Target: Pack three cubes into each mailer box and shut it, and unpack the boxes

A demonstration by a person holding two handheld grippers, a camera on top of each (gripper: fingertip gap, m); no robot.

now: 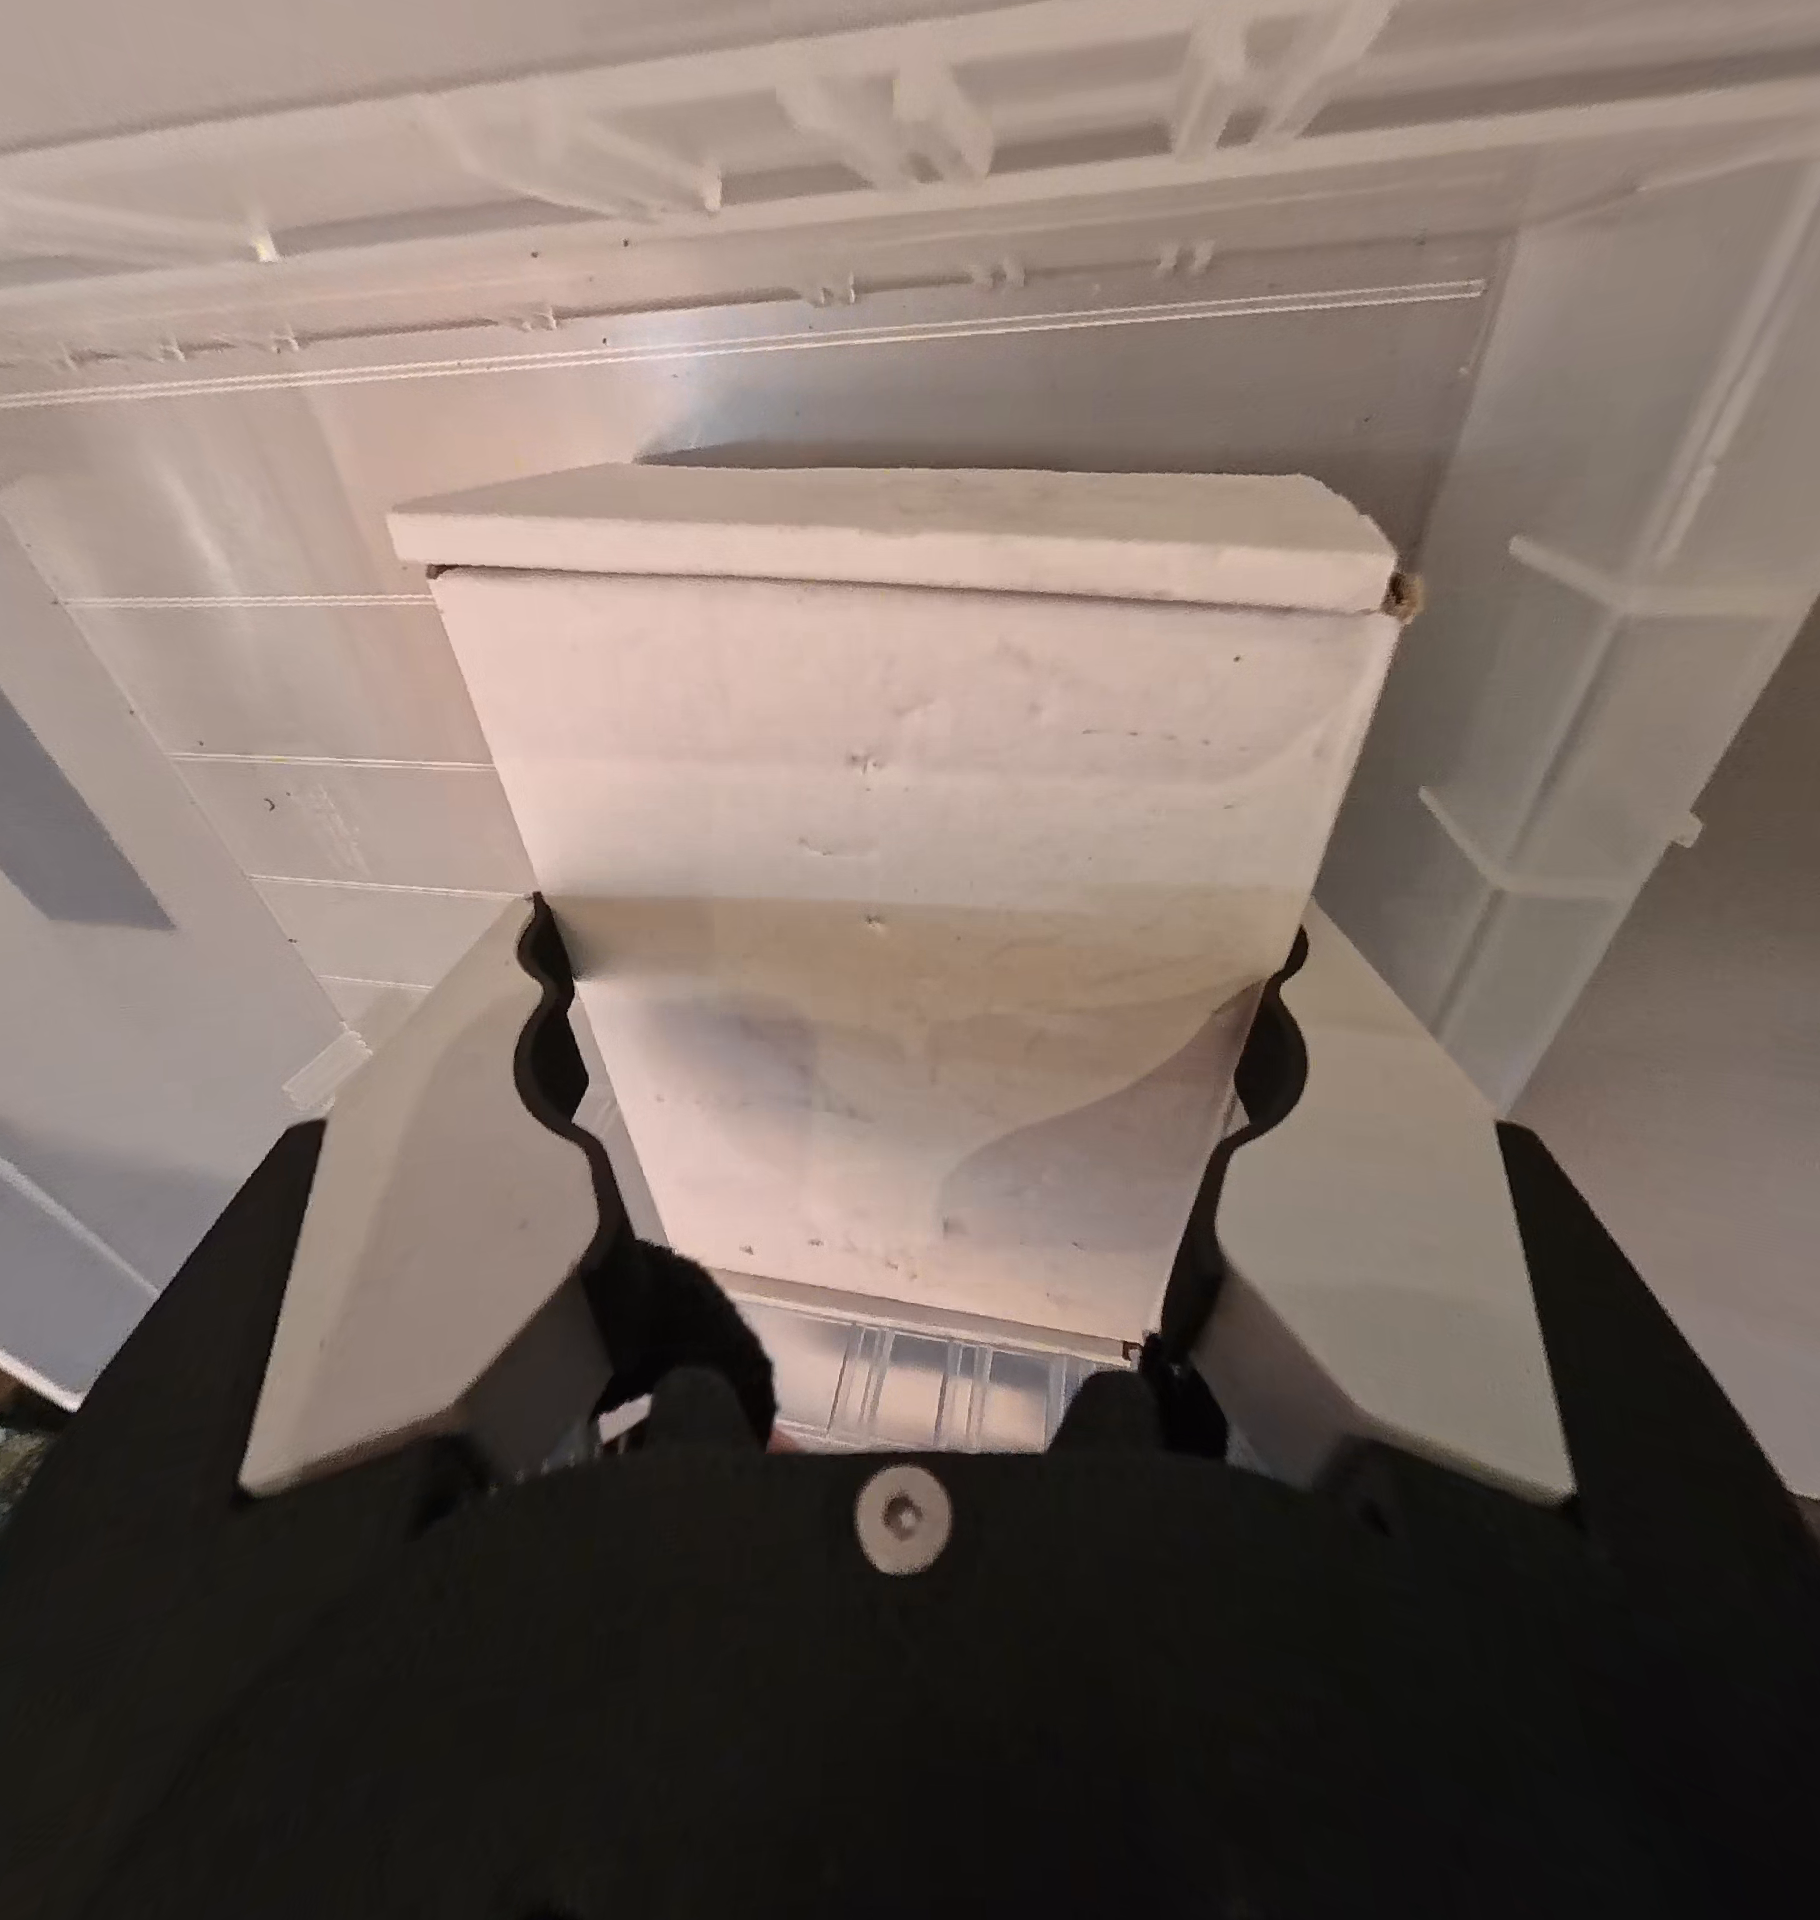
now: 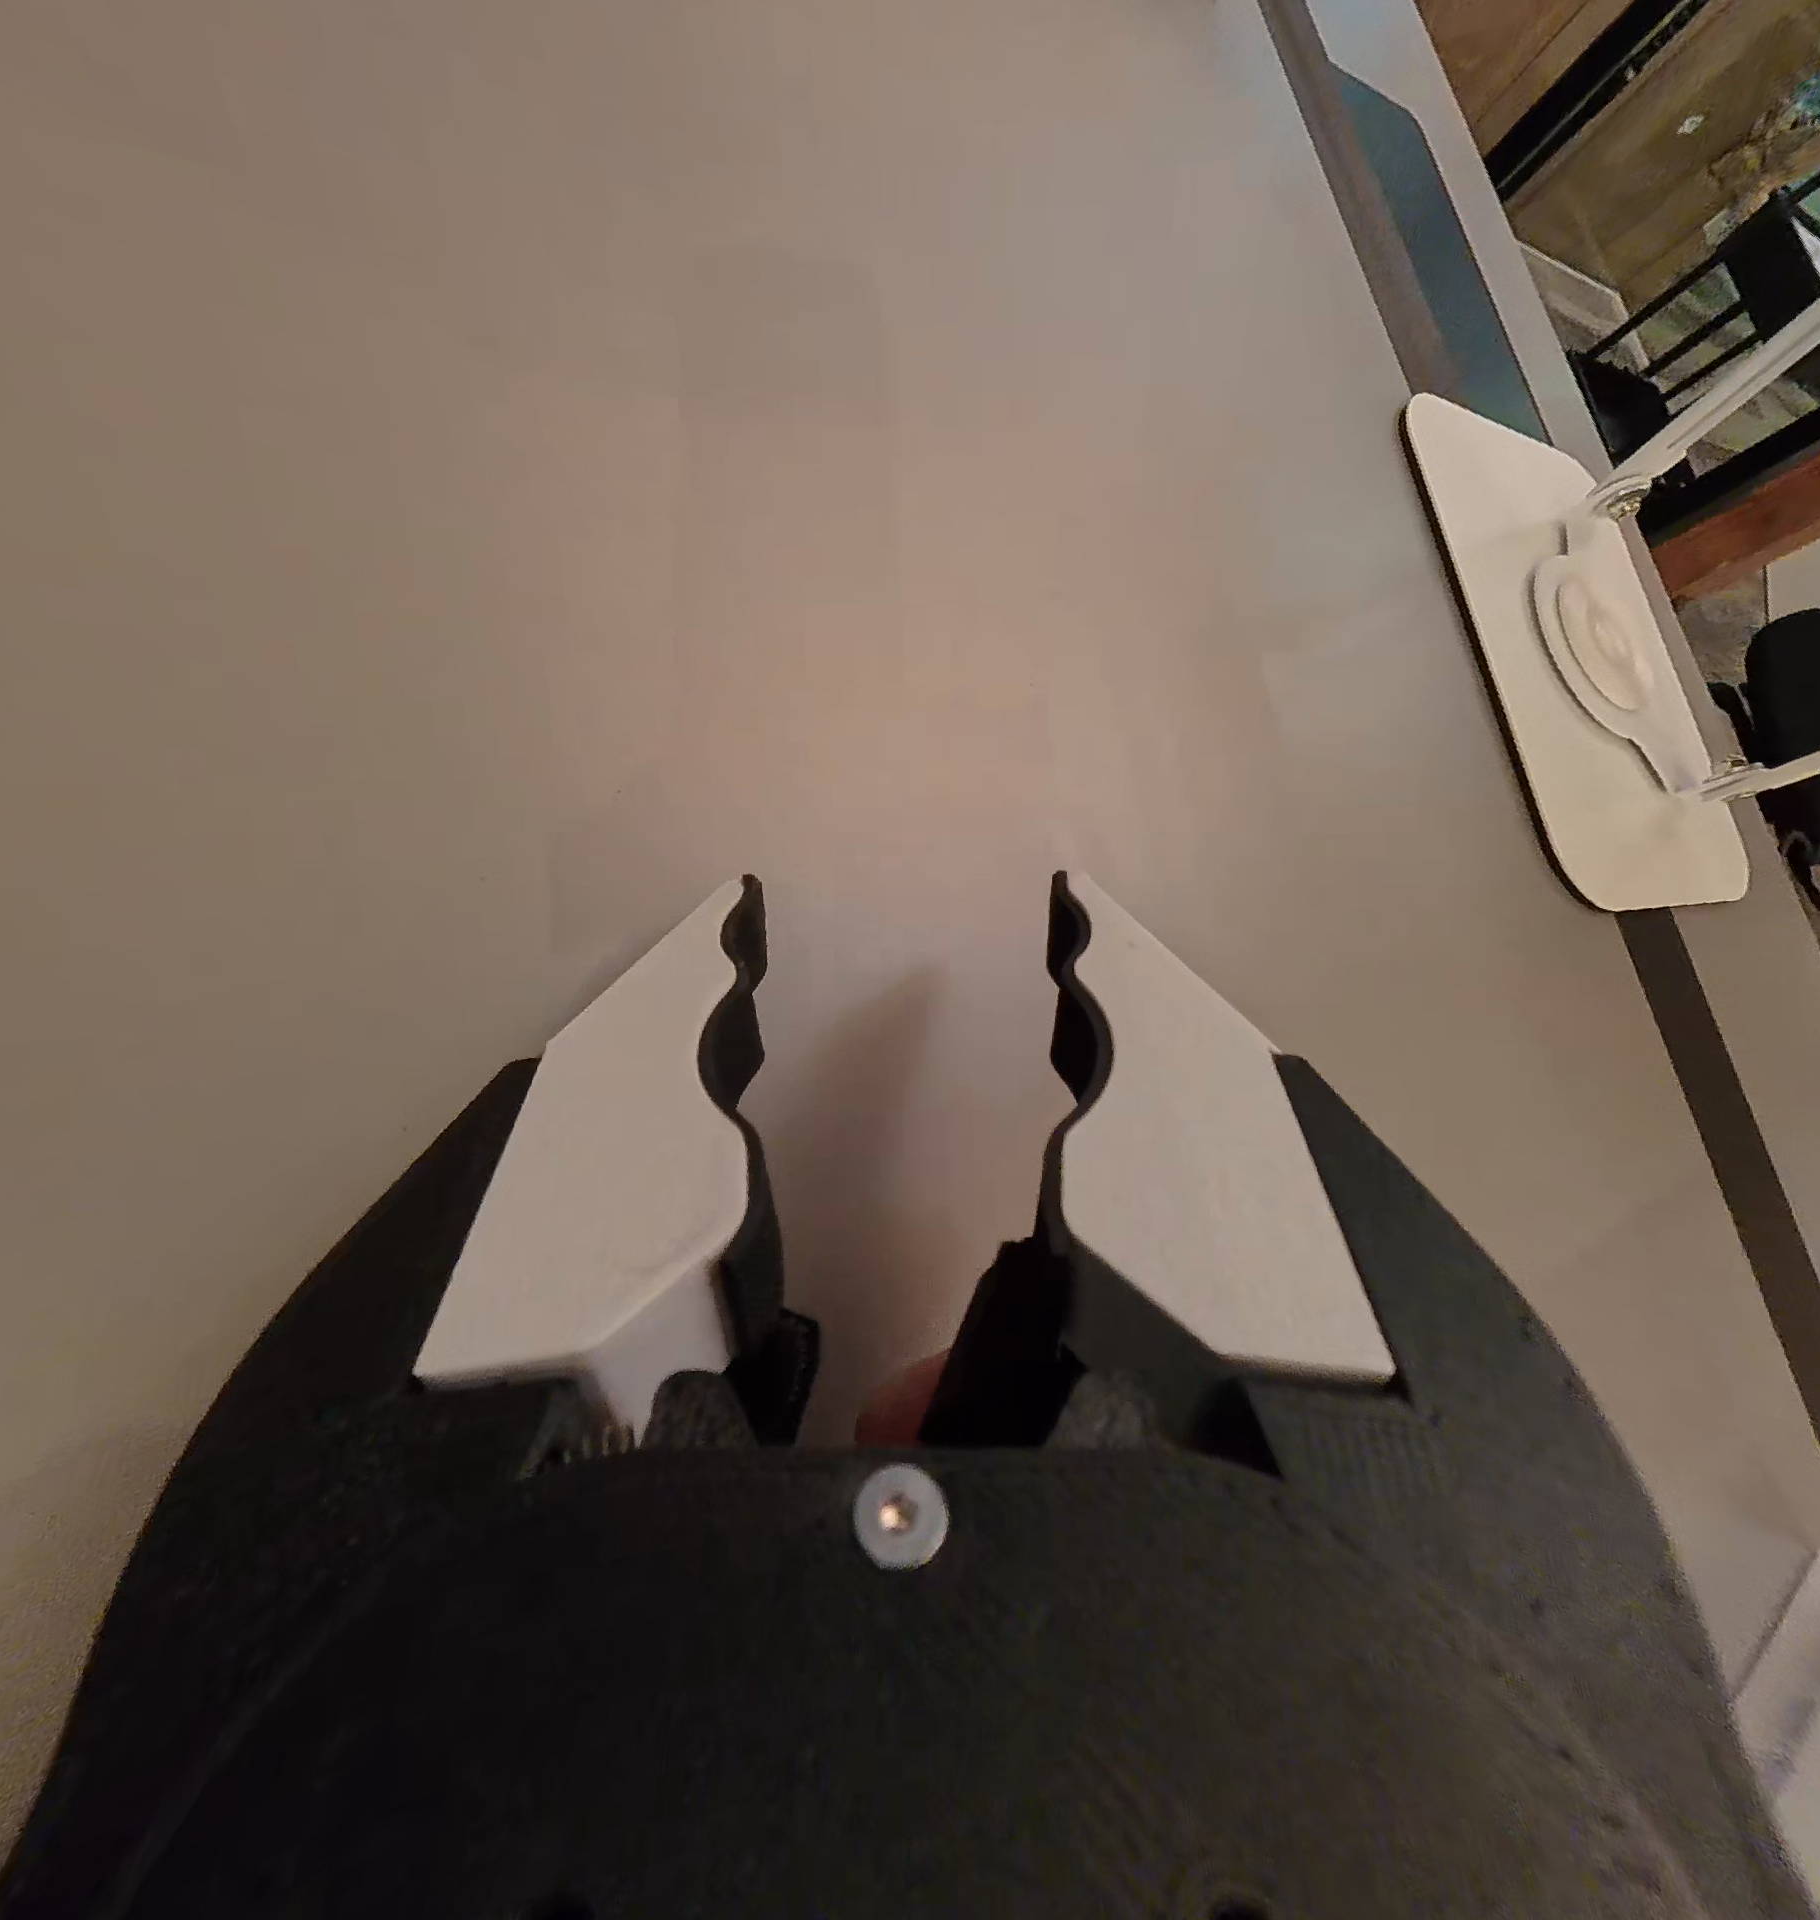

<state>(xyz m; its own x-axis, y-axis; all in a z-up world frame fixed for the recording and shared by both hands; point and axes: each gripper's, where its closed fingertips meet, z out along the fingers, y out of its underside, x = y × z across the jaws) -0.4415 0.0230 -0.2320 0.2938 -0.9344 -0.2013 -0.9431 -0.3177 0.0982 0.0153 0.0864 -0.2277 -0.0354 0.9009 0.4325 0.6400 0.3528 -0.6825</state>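
Observation:
A shut white mailer box (image 1: 885, 707) fills the middle of the left wrist view. My left gripper (image 1: 918, 925) is shut on it, one finger on each side, jaws wide apart to span its width. The box is held inside a clear plastic bin (image 1: 366, 343), close to the bin's far wall. I cannot tell whether the box rests on the bin's floor. No cubes show in either view. My right gripper (image 2: 905, 881) is open and empty, just above the bare grey table (image 2: 470, 468).
The bin's ribbed walls (image 1: 1571, 727) close in around the box on the right and behind. In the right wrist view a white stand base (image 2: 1508, 582) sits near the table's right edge (image 2: 1654, 935). A white thing (image 2: 1810, 1683) shows at the lower right.

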